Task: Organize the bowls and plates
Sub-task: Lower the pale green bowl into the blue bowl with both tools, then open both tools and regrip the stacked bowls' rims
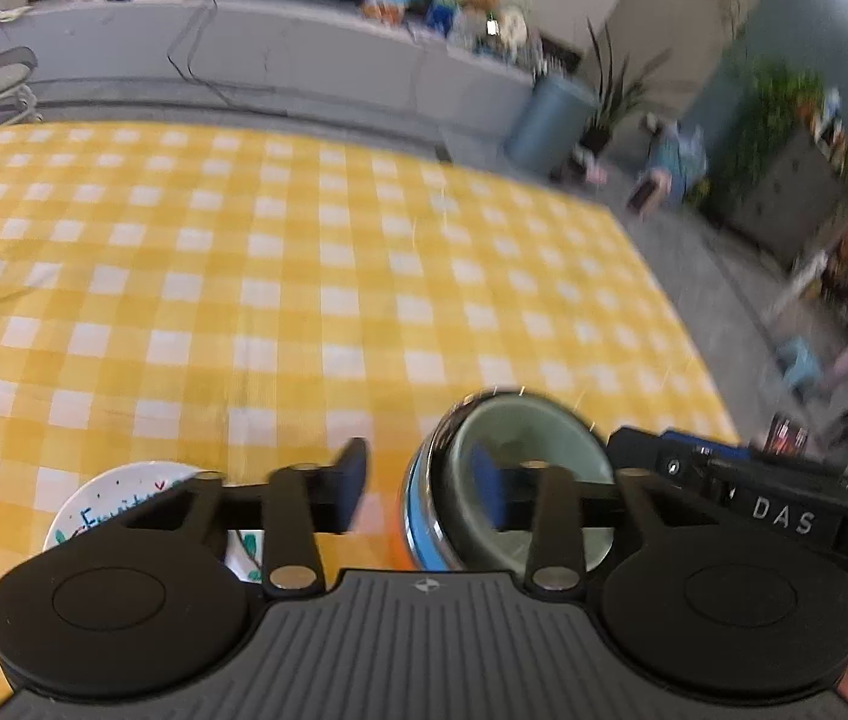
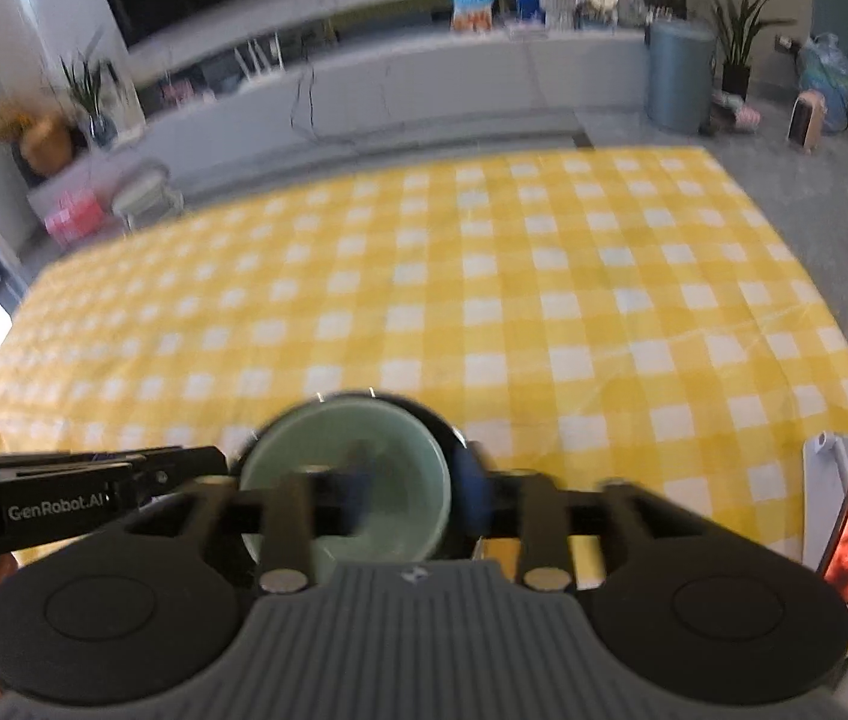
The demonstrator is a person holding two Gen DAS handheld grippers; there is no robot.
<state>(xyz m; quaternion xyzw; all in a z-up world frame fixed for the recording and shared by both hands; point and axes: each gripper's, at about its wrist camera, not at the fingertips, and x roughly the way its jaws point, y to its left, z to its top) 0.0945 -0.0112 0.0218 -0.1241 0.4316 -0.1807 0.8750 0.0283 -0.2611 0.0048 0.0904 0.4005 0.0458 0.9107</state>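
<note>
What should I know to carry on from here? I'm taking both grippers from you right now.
Left gripper: open, straddling the left wall of the bowl stack; nothing gripped.
Right gripper: open, its fingers astride the right rim of the stack; no clear grip.
The green bowl sits nested in a dark-rimmed, blue-sided bowl on the yellow checked tablecloth.
The white painted plate lies alone, left of the stack.
Done: bowls nested. Left: probably the plate still needs its place.
</note>
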